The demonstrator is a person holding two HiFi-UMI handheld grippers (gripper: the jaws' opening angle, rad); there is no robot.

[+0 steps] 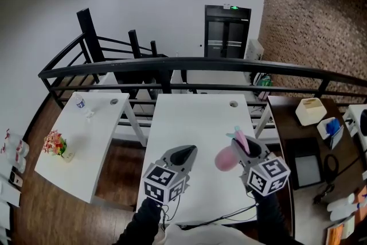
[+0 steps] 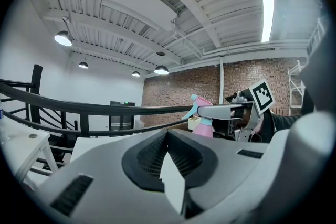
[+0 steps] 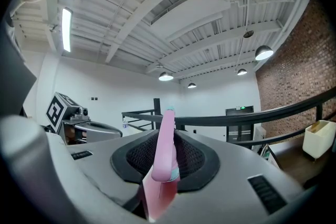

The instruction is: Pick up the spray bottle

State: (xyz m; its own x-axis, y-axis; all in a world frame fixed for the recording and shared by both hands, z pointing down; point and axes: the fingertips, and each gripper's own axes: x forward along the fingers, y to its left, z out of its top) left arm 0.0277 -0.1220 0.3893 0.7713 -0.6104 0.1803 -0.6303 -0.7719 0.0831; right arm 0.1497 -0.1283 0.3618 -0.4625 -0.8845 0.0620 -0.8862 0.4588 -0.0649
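The pink spray bottle (image 1: 225, 159) with a pale blue trigger is held off the white table (image 1: 195, 117), and my right gripper (image 1: 245, 149) is shut on its neck. In the right gripper view the bottle (image 3: 165, 157) stands upright between the two pads, its pink head reaching past the jaw tips of my right gripper (image 3: 167, 136). My left gripper (image 1: 184, 152) hovers to the left of it, jaws together and empty. The left gripper view shows my left gripper (image 2: 168, 134) shut, with the bottle (image 2: 202, 126) and the right gripper (image 2: 228, 112) off to its right.
A second white table (image 1: 86, 135) at the left carries a small flower pot (image 1: 55, 144) and a cup. A black railing (image 1: 189, 66) runs behind the tables. A dark desk (image 1: 298, 140) at the right holds a white box (image 1: 310, 111) and cables.
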